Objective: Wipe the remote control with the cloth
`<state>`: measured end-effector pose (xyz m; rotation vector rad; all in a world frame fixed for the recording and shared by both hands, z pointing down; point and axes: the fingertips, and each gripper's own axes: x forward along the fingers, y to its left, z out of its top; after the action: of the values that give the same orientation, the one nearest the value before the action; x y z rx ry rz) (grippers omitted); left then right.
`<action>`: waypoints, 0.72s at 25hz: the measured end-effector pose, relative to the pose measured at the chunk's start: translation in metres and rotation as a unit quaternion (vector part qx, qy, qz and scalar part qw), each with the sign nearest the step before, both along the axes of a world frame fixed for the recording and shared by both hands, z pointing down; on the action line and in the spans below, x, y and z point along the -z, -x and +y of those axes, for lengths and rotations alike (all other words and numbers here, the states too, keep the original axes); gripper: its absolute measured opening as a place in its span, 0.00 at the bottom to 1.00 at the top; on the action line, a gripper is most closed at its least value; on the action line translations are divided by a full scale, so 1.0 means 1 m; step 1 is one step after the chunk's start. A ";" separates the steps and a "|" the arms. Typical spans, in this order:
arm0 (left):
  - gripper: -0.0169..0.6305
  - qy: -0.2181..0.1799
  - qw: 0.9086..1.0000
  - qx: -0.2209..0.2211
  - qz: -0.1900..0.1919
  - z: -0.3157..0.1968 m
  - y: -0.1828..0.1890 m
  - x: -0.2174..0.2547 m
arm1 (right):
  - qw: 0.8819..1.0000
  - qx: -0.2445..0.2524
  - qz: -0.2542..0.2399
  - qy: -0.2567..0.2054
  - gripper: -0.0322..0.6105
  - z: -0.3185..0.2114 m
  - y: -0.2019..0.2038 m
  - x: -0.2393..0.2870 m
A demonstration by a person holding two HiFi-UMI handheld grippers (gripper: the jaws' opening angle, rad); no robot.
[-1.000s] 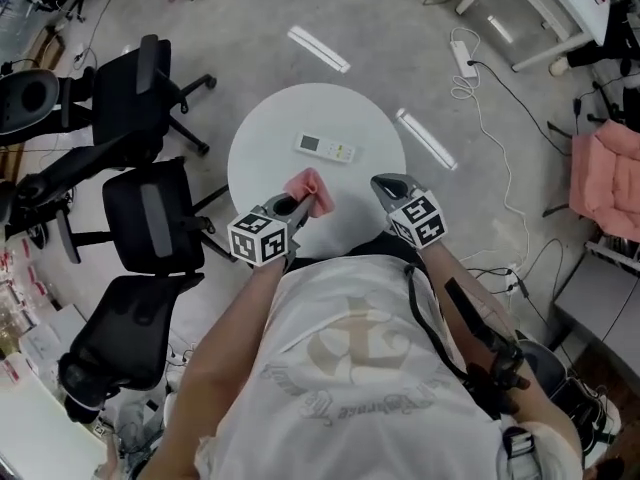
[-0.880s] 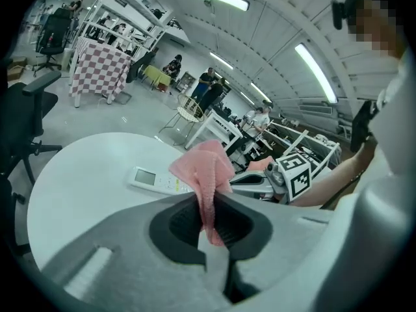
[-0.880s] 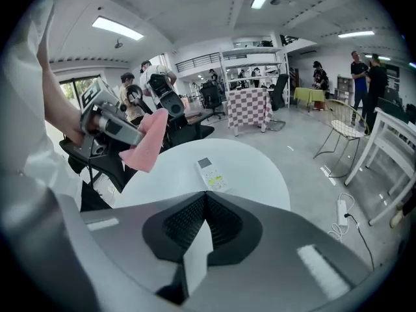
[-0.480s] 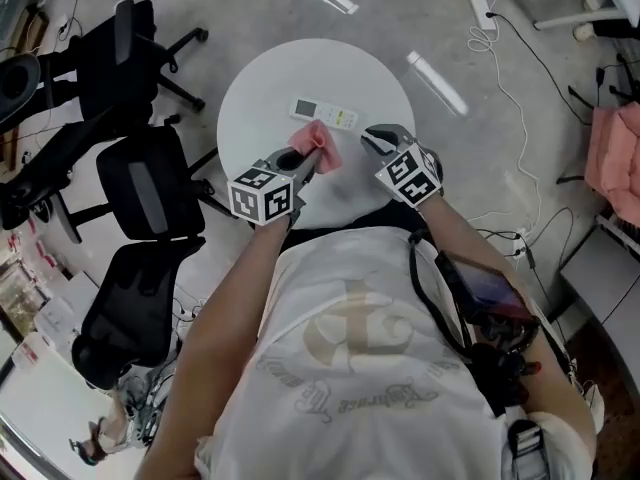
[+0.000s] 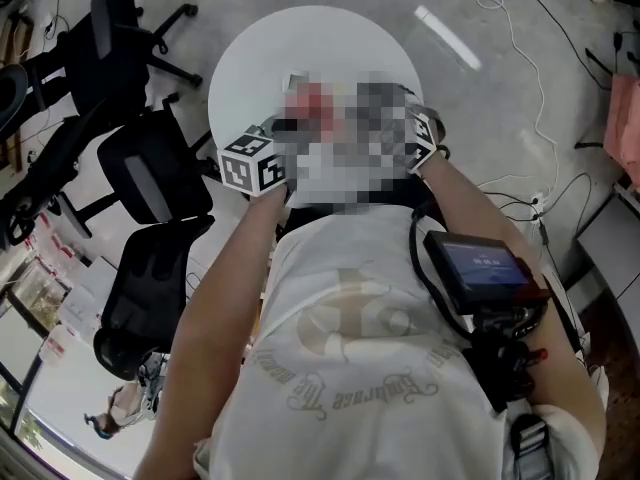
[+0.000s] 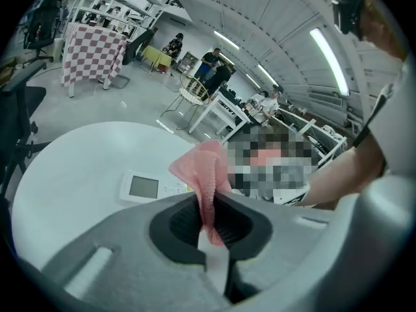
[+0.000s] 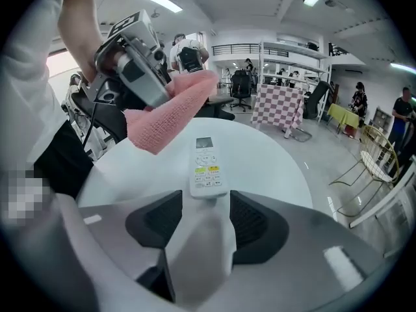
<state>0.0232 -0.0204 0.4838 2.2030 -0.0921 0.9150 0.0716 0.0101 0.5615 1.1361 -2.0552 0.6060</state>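
Two grippers hover by the remote control (image 7: 207,167) on the surface (image 7: 276,164). Our right gripper (image 7: 205,208), nearer: fingers (image 7: 259,221) just opened wide, empty, remote lengthwise straight ahead. Our left gripper (image 6: 211,221) clamps the cloth (image 6: 205,173) just beside the remote.

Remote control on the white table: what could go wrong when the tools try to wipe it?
1. The right tool's jaws have just been opening, with the remote control's near end at their gap but ungripped. It lies loose on the smooth table, so it may slide if wiped first.
2. The left tool pinches only a thin fold of the cloth; rubbing might tug it free.
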 end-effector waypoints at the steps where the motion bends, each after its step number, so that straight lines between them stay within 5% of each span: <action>1: 0.05 0.002 1.000 -0.004 -0.001 0.000 -0.003 -0.002 | 1.000 0.005 0.000 -0.002 0.42 0.000 0.001 -0.001; 9: 0.05 0.007 0.998 -0.033 -0.045 -0.004 -0.016 -0.021 | 0.999 0.047 0.020 0.001 0.38 -0.009 0.009 -0.008; 18: 0.06 0.009 0.988 -0.117 -0.104 0.006 -0.051 -0.051 | 0.998 0.053 0.019 0.003 0.37 -0.015 0.006 -0.006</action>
<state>0.0742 -0.0144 0.5346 2.1263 0.0772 1.2698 0.0655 -0.0044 0.5671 1.0208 -2.0657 0.5347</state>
